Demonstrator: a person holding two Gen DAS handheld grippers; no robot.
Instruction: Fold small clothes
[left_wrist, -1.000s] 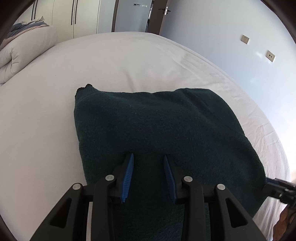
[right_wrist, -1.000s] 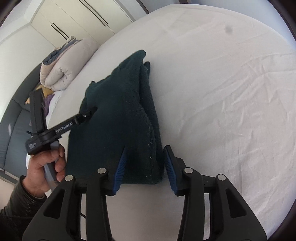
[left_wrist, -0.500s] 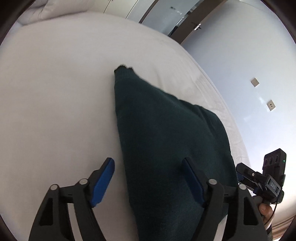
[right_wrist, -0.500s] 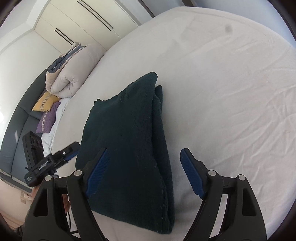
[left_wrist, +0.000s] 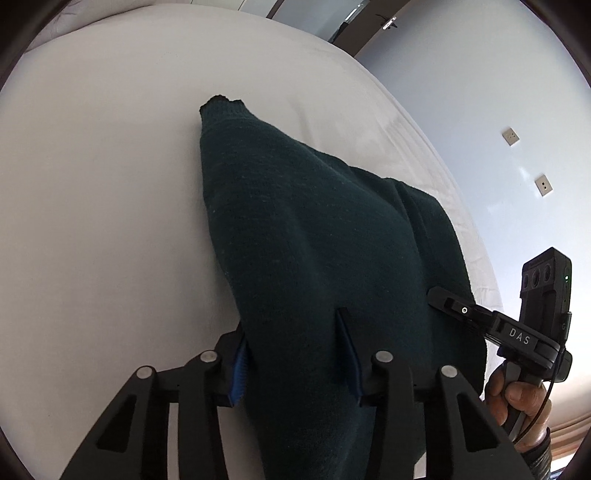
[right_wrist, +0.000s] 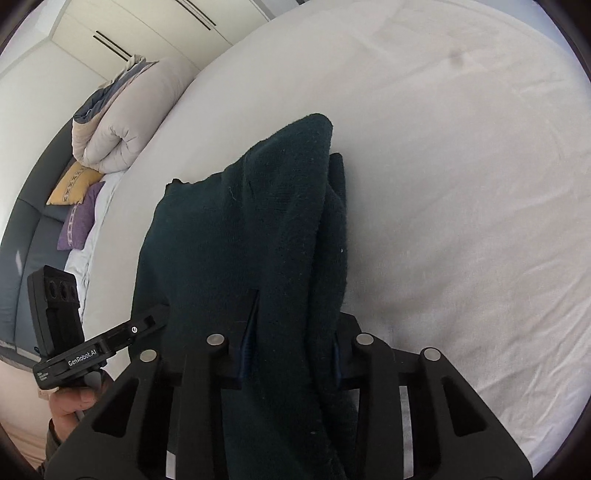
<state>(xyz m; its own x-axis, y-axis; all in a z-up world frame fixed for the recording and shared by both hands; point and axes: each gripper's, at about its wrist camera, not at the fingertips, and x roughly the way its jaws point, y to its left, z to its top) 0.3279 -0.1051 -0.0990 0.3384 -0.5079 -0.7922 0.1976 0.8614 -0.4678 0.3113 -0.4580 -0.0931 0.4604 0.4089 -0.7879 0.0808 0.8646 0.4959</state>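
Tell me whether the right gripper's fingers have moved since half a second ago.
Yes. The right gripper has closed in: its fingers, then spread wide over the white bedsheet, now pinch the dark green sweater.

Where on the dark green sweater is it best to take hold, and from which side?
Grip the near edge of the dark green sweater, coming from the near side, one gripper at each near corner. Its layers are stacked there, and both the left gripper and right gripper already clamp that edge.

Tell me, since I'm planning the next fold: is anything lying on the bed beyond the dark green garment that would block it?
Nothing visible does. Both tools, left and right, grip the dark green garment, and the white sheet beyond it is bare.
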